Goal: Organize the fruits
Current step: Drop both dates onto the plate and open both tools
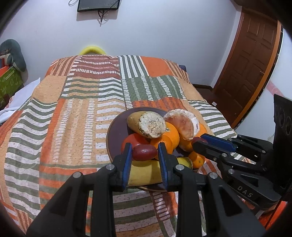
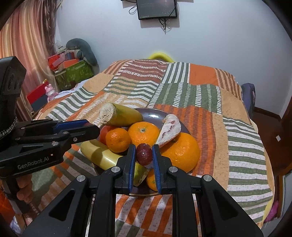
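Observation:
A dark plate on the patterned bedspread holds piled fruit: a cut banana piece, oranges, a peeled citrus segment, a red tomato and a yellow banana. My left gripper is shut on a small dark red fruit. My right gripper is shut on another small dark red fruit above the plate's near edge.
The bed is covered by a striped orange, green and white bedspread. A brown door is at the right. Boxes and a grey cushion stand left of the bed. A screen hangs on the wall.

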Demonstrator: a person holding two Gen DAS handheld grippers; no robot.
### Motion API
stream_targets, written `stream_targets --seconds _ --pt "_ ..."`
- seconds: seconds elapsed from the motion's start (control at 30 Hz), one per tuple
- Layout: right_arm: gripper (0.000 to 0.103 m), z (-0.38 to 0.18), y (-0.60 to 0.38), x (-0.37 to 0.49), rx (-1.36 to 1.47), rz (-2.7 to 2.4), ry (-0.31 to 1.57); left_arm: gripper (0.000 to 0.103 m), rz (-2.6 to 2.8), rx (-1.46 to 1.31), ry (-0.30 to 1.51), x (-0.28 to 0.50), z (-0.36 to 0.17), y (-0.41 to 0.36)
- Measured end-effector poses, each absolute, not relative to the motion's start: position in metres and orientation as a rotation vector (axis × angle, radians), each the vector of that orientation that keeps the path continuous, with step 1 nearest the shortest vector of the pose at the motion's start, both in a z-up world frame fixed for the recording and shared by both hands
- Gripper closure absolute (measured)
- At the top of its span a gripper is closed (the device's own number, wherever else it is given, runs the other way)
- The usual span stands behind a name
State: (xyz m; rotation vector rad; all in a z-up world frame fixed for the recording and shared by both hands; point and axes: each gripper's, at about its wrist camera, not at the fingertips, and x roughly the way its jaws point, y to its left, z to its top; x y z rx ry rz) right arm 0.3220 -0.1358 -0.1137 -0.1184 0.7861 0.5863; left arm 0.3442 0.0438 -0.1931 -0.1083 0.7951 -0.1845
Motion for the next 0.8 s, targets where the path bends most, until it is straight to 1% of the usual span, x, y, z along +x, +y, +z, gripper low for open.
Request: stream_targets --seconds 0.07,0.13,0.33,0.67,0.8 --pt "0.077 -0.113 -0.135 0.323 -0.119 0.583 0.785 0.063 -0.181 -0.103 0.796 0.345 -0.194 0.043" --pt "0.075 -0.112 -0.135 0.322 -0.118 0.581 0.777 0.061 -0.177 -0.103 0.789 0.344 -0.194 0.043" --pt "0.075 -0.100 -0.141 0.315 -0.111 0.572 0.750 0.061 -0.177 -0.120 0.774 0.335 -0.183 0.049" --pt "0.075 -0.036 -0.169 0.279 -0.056 0.548 0.626 0.061 -0.133 -0.099 0.630 0.273 -0.113 0.062" --pt "0.075 -0.023 -0.176 0.266 -0.056 0.543 0.600 0.061 -0.107 -0.101 0.620 0.257 -0.100 0.075"
